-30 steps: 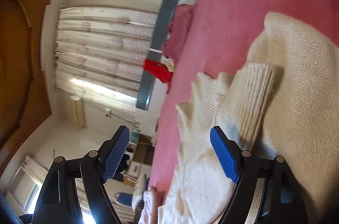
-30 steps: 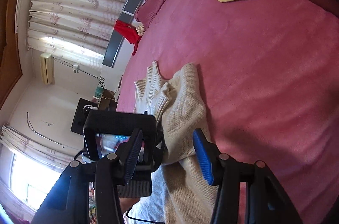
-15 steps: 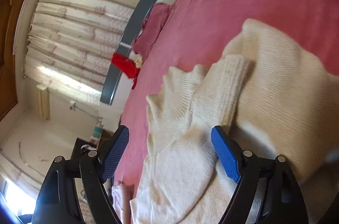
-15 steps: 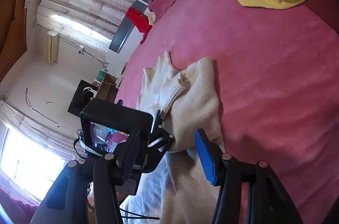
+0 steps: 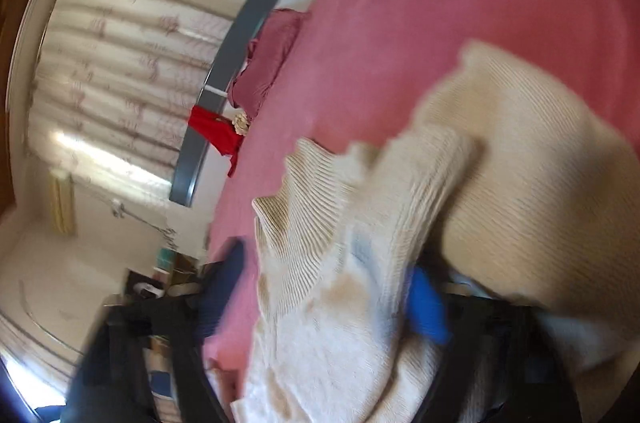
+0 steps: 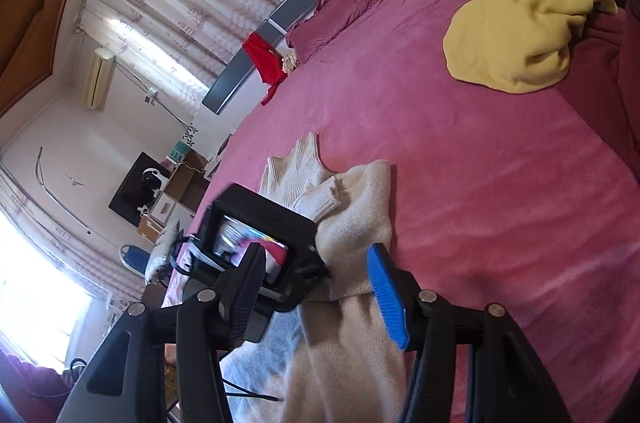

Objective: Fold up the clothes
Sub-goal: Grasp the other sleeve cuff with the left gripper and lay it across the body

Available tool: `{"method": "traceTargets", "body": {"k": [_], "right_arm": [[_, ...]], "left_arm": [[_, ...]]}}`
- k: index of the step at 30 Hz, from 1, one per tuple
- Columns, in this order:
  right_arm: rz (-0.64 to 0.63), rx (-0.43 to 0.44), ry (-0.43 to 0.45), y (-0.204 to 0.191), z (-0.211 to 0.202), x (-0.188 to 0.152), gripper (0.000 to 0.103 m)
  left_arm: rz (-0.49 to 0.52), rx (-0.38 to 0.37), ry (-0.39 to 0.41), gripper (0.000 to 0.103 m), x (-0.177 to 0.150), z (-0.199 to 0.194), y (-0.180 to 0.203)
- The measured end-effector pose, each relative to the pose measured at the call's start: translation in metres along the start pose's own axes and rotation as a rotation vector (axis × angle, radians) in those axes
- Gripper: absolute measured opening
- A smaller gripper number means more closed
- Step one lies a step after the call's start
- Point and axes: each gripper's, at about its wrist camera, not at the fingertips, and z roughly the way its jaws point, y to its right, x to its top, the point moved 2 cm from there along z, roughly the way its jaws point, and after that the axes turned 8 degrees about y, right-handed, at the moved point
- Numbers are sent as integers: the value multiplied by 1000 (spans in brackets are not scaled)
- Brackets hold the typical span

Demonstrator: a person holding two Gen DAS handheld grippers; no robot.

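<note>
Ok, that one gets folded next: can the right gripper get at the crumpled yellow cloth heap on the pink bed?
Probably yes: the right gripper is open, holding nothing, and only bare pink bedspread lies between it and the yellow heap far across the bed.

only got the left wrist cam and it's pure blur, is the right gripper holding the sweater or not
Observer: No. The right gripper is open, its jaws have just been opening, and the cream sweater lies past its fingers, unpinched.
Operator: ok and that yellow thing, i only see an edge of it
Observer: The yellow garment is a bunched heap on the far right of the bed, well apart from the sweater.
Operator: anything else over there
Observer: A darker red cloth lies right against the yellow heap, at the picture's right edge.
</note>
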Motion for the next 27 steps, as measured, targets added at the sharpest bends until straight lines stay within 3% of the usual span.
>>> {"method": "traceTargets", "body": {"k": [6, 9, 12, 16, 19, 27], "right_arm": [[-35, -45, 5, -2, 5, -6, 55], [-92, -66, -6, -12, 9, -11, 55], [-147, -65, -35, -26, 18, -17, 55], [-240, -50, -88, -53, 38, -29, 55], [-392, -81, -137, -81, 57, -43, 55], [-901, -86, -267, -179, 119, -119, 55]], "left_arm": [[-457, -283, -191, 5, -27, 43, -63], [-660, -386, -233, 4, -55, 52, -96], [-803, -437, -213, 4, -82, 43, -129], [-908, -373, -193, 4, -127, 25, -183], [-1044, -323, -228, 4, -174, 19, -235], [-1375, 7, -403, 5, -382, 4, -362]]}}
